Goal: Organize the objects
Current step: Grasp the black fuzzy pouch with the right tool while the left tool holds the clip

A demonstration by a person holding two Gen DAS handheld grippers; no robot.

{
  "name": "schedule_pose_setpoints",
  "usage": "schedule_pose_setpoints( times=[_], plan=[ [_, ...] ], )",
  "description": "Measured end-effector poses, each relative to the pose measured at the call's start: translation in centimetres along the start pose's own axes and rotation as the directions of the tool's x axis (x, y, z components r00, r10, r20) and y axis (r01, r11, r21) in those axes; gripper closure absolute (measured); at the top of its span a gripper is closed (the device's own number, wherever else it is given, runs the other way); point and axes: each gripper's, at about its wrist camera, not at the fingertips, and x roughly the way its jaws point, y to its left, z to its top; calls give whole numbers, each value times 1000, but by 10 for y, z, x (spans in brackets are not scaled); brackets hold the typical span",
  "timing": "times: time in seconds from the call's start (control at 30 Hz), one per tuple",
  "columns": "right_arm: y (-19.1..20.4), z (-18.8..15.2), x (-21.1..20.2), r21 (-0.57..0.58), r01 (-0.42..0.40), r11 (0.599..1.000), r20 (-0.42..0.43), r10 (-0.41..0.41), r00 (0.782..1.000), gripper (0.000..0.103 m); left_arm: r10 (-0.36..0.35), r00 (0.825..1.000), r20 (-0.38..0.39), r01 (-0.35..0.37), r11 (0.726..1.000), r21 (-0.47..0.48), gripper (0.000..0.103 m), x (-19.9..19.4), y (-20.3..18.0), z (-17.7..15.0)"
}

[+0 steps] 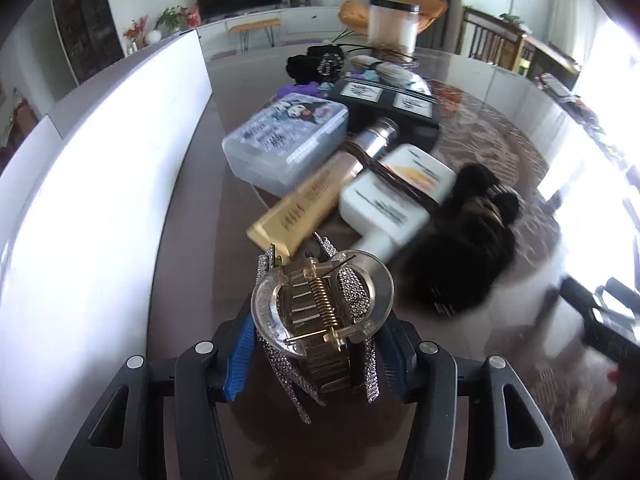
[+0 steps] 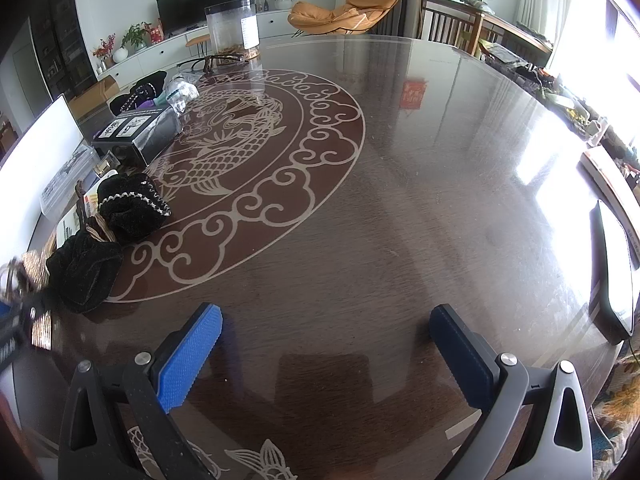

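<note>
Left claw [image 1: 316, 344] gripping one hair clip [image 1: 320, 312], seemingly

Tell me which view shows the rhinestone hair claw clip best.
The left wrist view: the hair claw clip fills the foreground, spring and rhinestones sharp, between the left gripper's blue pads. The right wrist view catches only a blurred sliver of it at its left edge.

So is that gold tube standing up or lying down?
Lying down: the gold tube rests flat on the table, silver cap toward the black box.
</note>
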Motion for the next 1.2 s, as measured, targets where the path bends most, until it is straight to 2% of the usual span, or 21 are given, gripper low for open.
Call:
schedule_pose_setpoints(
  times=[0.1,0.17,0.2,0.27,0.3,0.4,0.43,0.5,0.57,0.63,0.73,0.83,0.9,1.07,1.13,1.2],
  plan=[
    [-1,1,-1,5,-9,1000,-14,9,1000,0,-23,1000,15,23,1000,10,49,-12,1,-19],
    [-5,1,-11,33,-87,996,9,86,996,0,-41,999,21,41,999,21,49,-21,4,-32],
    [-1,2,-27,27,-164,986,69,162,984,0,-45,999,21,44,999,21,49,-23,5,-34],
    [13,5,-40,-4,-238,971,102,237,966,0,-53,998,27,53,999,14,49,-27,10,-42],
    [28,9,-43,-26,-288,957,91,289,953,0,-54,998,30,53,999,12,49,-28,12,-43],
    [75,26,-37,-64,-356,932,25,358,934,0,-49,998,36,48,999,17,49,-28,12,-44],
    [90,31,-31,-87,-350,933,3,351,936,0,-50,998,35,50,999,19,49,-28,11,-44],
    [114,34,-16,-160,-294,942,-40,291,956,0,-71,997,26,70,997,8,49,-26,12,-41],
    [119,27,-7,-199,-258,946,-56,251,966,6,-83,996,24,83,997,1,49,-28,14,-43],
    [107,15,-5,-203,-255,945,-71,245,967,9,-89,996,28,89,996,3,49,-31,16,-48],
    [72,-1,-16,-209,-208,956,-41,204,978,13,-81,996,41,80,996,27,49,-34,15,-55],
    [42,-10,-30,-197,-236,952,-35,234,972,13,-89,995,45,88,996,24,49,-35,14,-57],
    [36,-11,-39,-196,-257,946,-44,254,966,13,-98,994,54,98,995,11,49,-35,15,-57],
    [69,9,-35,-233,-298,926,-67,290,955,13,-110,993,52,110,994,3,49,-36,15,-56],
    [88,22,-21,-209,-320,924,-98,306,947,13,-116,992,47,116,993,-3,49,-36,16,-56],
    [95,33,-6,-177,-315,932,-107,300,948,15,-120,992,46,120,993,-1,49,-39,15,-55]
  ],
)
